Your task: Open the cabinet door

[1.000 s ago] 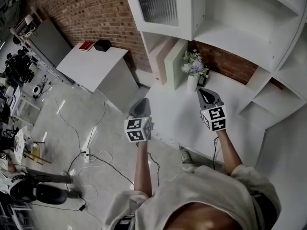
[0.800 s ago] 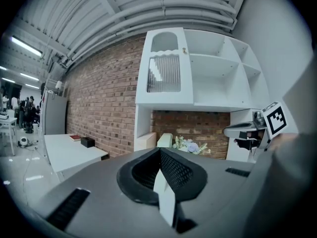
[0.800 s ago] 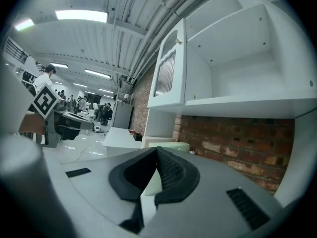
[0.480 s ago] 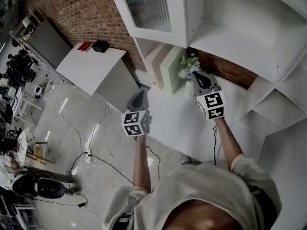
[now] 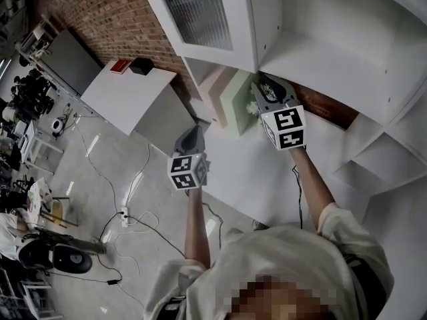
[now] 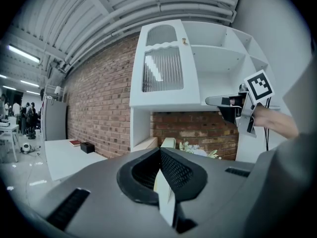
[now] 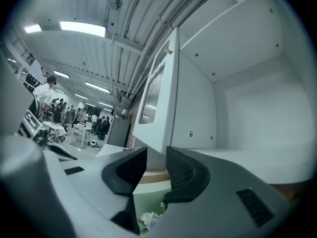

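Note:
The white cabinet door [image 5: 200,12] with its ribbed glass panel [image 6: 161,71] stands edge-on in the right gripper view [image 7: 159,108], swung out from the open shelves [image 5: 320,59]. My right gripper [image 5: 265,89] is raised level at the door's lower corner. Its jaws are opening [image 7: 156,165], and the corner shows in the gap just beyond the tips, with no pad pressing on it. From the left gripper view, the right gripper [image 6: 218,101] sits just under the shelf. My left gripper [image 5: 193,140] hangs lower and to the left, away from the cabinet, shut [image 6: 161,157] on nothing.
Under the cabinet a pale green board [image 5: 235,102] and a flower vase [image 7: 148,217] stand on the white counter [image 5: 267,172]. A white table [image 5: 133,92] with a red book [image 5: 121,65] and a black box [image 5: 142,65] is at left. Cables [image 5: 133,219] lie on the floor.
My right gripper has risen from above the counter to the door's lower corner and its jaws have parted. The left gripper has drifted slightly left and up.

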A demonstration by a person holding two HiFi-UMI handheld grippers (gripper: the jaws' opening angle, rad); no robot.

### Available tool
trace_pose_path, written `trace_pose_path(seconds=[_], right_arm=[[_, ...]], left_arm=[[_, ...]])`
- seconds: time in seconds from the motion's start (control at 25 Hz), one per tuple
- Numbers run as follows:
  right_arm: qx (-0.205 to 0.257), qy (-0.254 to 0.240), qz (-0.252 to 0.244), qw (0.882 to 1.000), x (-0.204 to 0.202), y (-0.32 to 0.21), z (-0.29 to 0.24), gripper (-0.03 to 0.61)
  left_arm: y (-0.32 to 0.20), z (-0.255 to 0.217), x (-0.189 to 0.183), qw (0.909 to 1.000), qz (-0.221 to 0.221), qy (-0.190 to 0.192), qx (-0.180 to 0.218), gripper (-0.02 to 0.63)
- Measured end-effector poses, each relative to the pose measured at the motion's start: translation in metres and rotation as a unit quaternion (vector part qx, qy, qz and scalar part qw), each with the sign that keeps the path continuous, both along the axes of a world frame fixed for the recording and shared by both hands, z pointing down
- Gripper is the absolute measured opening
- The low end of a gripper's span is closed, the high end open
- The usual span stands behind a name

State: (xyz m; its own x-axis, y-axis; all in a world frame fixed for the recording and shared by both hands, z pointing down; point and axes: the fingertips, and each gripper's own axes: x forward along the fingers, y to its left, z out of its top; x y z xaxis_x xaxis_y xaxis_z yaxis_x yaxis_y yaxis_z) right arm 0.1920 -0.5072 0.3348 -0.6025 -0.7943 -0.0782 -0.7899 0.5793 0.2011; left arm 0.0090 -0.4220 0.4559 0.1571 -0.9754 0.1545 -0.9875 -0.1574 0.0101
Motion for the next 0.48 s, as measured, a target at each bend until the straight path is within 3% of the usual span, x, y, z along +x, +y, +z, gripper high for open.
trace_pose_path(seconds=[0.12, 0.48], right_arm=[[0.002, 0.002, 0.008, 1.0, -0.004, -0.009, -0.005, 0.166], [0.01, 0.004, 0.04, 0.999, -0.016, -0.027, -0.017, 0.173]], left_arm=[[-0.005, -0.001, 0.0, 1.0, 0.001, -0.001, -0.001, 0.026], [-0.022, 0.006, -0.015, 1.0, 0.009, 0.0, -0.001, 0.026]])
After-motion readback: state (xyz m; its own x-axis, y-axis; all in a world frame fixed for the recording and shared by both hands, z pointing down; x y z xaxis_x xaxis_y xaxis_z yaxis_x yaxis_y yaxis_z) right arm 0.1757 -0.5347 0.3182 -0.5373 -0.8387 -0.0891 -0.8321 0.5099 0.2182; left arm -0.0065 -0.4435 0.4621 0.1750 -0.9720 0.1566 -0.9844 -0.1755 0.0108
